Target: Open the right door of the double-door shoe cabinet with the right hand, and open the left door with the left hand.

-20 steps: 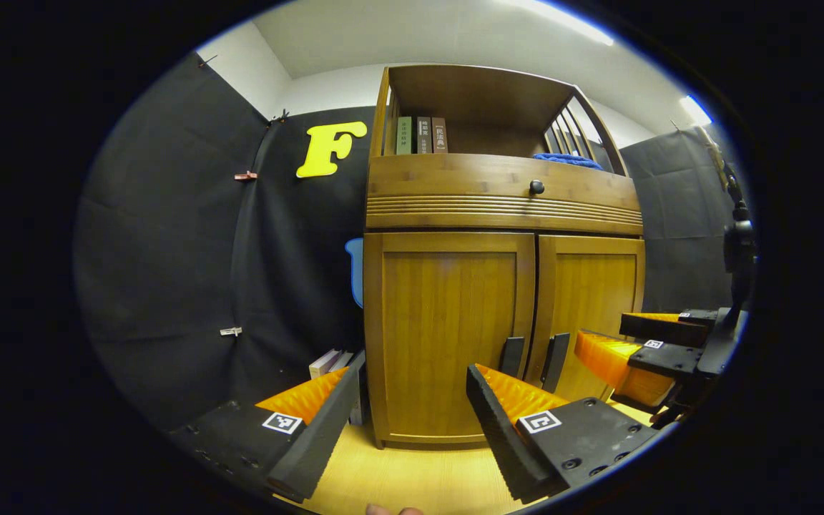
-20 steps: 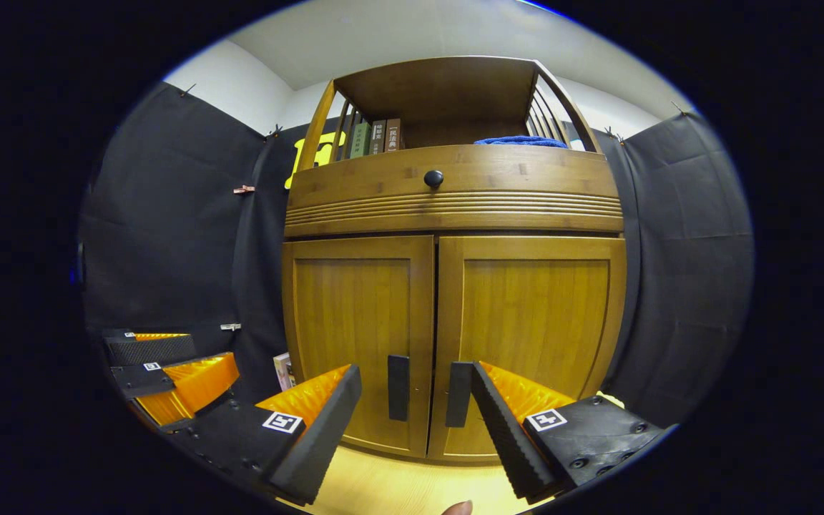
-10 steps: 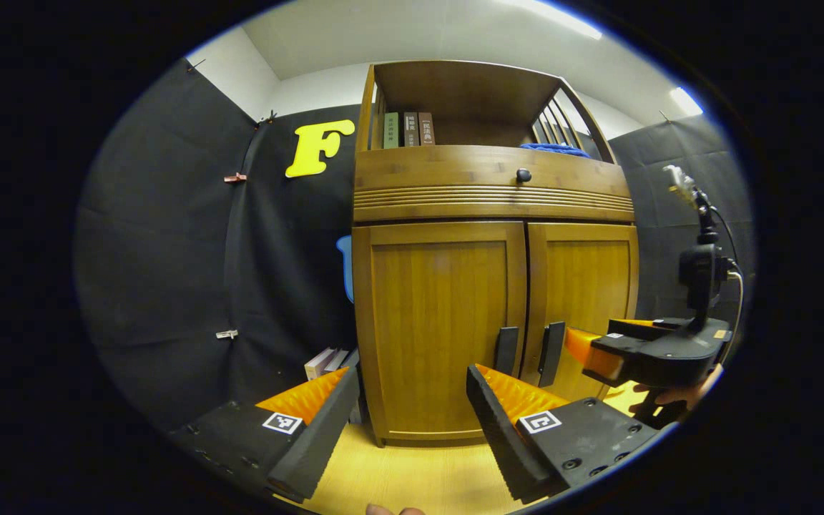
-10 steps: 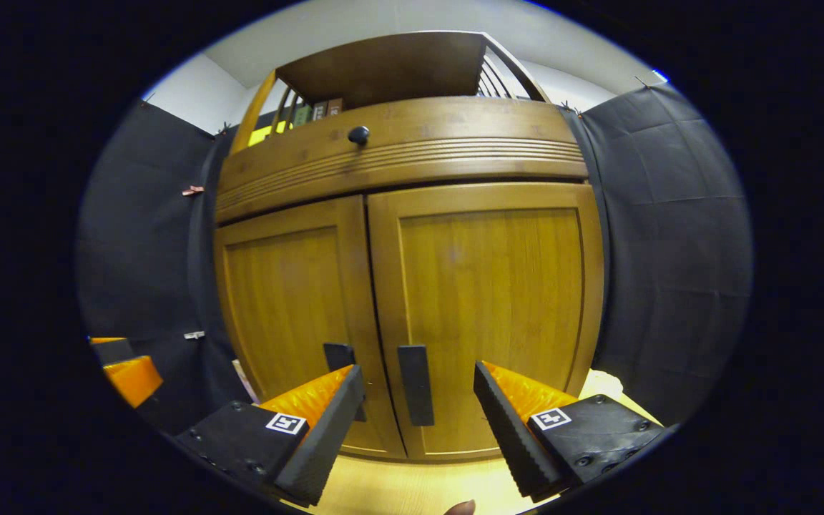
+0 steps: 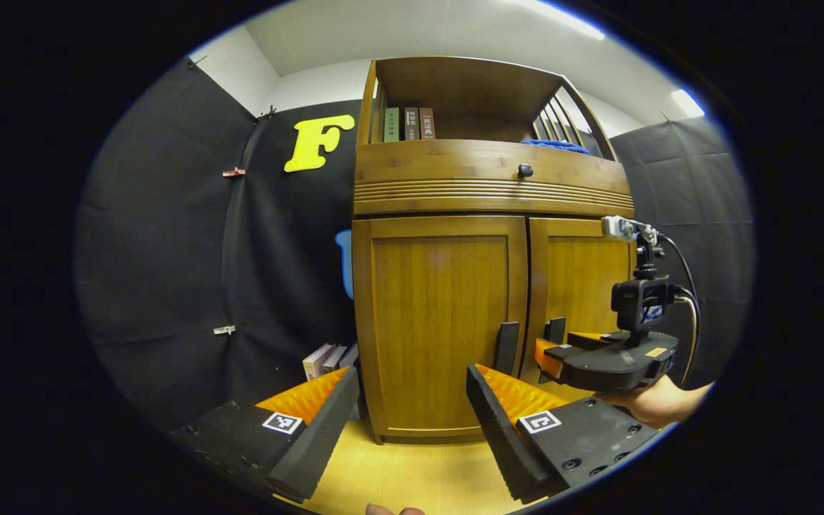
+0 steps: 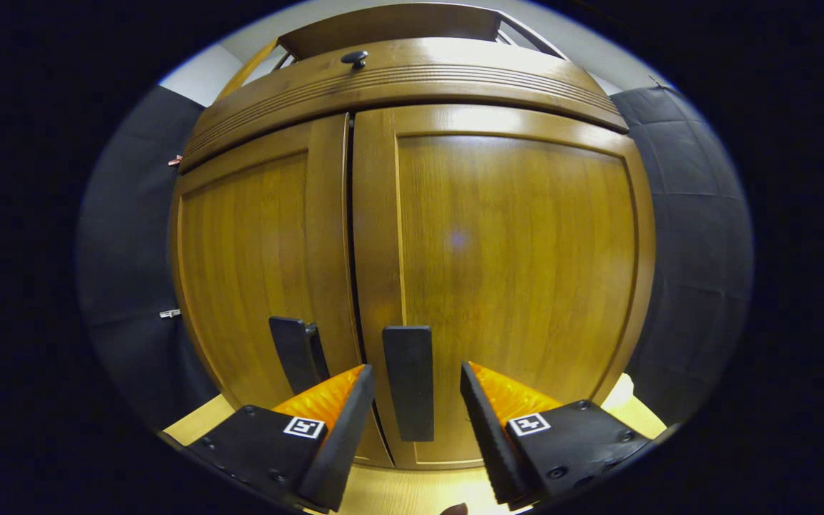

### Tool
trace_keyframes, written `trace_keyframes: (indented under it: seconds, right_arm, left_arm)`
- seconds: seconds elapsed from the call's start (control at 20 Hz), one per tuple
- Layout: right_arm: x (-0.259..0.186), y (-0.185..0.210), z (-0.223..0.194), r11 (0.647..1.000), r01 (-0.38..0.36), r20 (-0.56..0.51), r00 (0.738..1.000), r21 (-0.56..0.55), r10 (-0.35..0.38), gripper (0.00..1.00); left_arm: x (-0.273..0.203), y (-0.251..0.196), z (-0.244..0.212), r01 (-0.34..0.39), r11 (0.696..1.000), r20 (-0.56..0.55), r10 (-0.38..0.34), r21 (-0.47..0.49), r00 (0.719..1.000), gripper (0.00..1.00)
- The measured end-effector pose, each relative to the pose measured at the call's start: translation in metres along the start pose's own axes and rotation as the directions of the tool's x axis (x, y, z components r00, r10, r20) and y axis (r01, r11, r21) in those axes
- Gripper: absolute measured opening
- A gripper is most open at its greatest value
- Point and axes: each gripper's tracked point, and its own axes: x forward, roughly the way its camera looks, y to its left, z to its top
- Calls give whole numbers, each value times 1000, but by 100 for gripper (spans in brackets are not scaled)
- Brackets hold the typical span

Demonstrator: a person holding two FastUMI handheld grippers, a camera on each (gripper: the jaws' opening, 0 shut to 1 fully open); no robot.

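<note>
Both fingers flank rt door handle, untouched.

Your left gripper view sits low and back from the shoe cabinet, facing its front from left of centre, tilted slightly up; the whole cabinet fits, shelf to floor. Your right gripper view is much closer, low, square on the door seam and looking up the right door. Both views share the two doors and their handles. The left gripper view also catches your right tongs near the right door handle.
</note>
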Motion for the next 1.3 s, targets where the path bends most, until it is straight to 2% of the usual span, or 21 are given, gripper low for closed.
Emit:
trace_keyframes:
  seconds: [0.15,0.2,0.3,0.35,0.4,0.55,0.95,1.3]
  right_arm:
    - [6,-1,-4,1000,28,-9,1000,-13,-29,45]
    - [10,-2,-7,999,34,-7,999,-30,-34,39]
    - [9,-1,-7,999,30,-14,999,-42,-30,39]
    - [6,0,-5,999,24,-22,999,-44,-25,33]
    - [8,-1,-8,999,14,-30,999,-50,-15,33]
    - [-4,-1,-9,999,-30,-40,999,-45,28,21]
    - [-81,-16,-10,987,-163,-41,986,-8,163,21]
    - [-143,-55,-9,982,-186,-48,981,14,186,21]
  left_arm:
    - [0,0,0,2,1000,-1,-2,1,1000,93]
    - [-1,0,0,3,1000,-3,-3,1,1000,94]
    - [-1,0,-1,6,1000,-4,-6,-1,1000,94]
    - [-1,0,0,6,1000,-4,-6,-2,1000,94]
    - [-2,1,0,4,1000,-2,-4,-5,1000,94]
    - [-3,0,1,8,1000,2,-8,-14,1000,94]
    - [-7,-13,0,22,1000,17,-22,-19,1000,94]
    - [-5,-41,4,53,999,26,-53,-6,998,94]
